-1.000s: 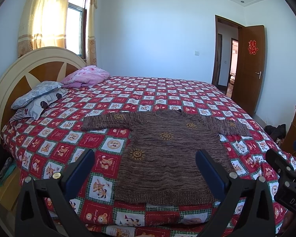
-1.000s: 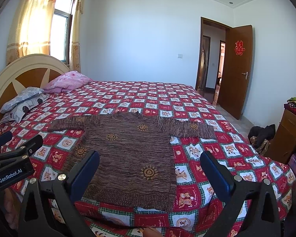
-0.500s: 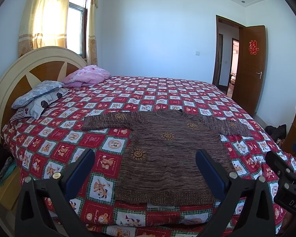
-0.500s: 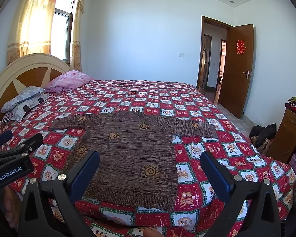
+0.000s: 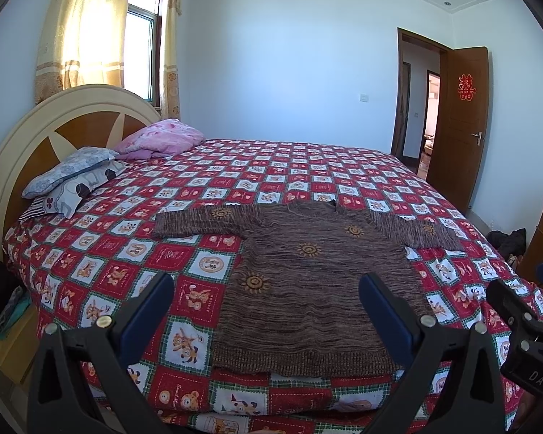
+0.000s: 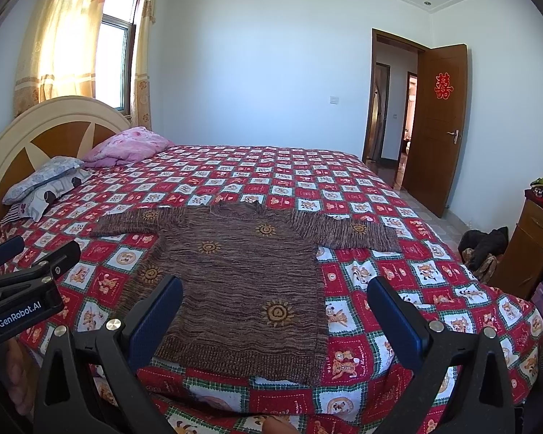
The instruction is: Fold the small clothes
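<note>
A small brown knitted sweater (image 5: 307, 282) (image 6: 235, 275) with orange sun patterns lies flat on the bed, front up, both sleeves spread sideways and its hem at the near edge. My left gripper (image 5: 266, 303) hovers open just short of the hem, its blue-padded fingers wide apart with nothing between them. My right gripper (image 6: 275, 307) is likewise open in front of the hem, a little to the right. Each gripper shows at the edge of the other's view: the right one (image 5: 525, 325) and the left one (image 6: 21, 289).
The bed carries a red checked quilt (image 5: 235, 188) with cartoon squares. Pillows (image 5: 76, 177) and a pink one (image 5: 159, 141) lie by the round headboard (image 5: 54, 133) at left. A wooden dresser (image 6: 535, 246) and dark clothes on the floor (image 6: 485, 246) stand at right, beyond them an open door (image 6: 438, 126).
Both views have barely shifted; the grippers stay open and hover in front of the hem. The sweater has not moved.
</note>
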Motion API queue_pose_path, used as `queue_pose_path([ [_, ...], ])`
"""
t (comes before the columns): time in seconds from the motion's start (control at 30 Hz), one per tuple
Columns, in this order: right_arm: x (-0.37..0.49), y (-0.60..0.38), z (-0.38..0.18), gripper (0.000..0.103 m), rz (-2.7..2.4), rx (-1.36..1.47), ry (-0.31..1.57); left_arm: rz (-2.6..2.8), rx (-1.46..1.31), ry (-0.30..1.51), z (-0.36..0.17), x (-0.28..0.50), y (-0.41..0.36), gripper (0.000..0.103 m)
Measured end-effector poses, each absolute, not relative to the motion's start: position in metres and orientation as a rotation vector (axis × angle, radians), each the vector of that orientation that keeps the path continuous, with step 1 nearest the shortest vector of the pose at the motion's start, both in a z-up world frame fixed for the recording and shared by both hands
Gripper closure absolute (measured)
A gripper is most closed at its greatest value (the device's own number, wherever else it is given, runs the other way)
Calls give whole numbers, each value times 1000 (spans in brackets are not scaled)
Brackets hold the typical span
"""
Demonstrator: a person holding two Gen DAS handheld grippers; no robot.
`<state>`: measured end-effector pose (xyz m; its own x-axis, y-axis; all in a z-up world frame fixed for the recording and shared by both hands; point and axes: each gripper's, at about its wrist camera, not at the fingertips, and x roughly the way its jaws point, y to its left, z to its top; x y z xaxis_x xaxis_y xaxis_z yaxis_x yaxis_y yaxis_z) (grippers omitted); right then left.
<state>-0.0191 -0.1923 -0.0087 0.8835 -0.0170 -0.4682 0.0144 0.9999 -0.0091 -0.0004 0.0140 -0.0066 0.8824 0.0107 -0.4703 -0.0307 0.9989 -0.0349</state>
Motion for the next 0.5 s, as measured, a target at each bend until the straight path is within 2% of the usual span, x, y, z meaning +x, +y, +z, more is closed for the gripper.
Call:
queue_pose_path([
  [0.5,-13,-190,-17,1,2,-11,507,12,-48,503,-9,6,15,0],
])
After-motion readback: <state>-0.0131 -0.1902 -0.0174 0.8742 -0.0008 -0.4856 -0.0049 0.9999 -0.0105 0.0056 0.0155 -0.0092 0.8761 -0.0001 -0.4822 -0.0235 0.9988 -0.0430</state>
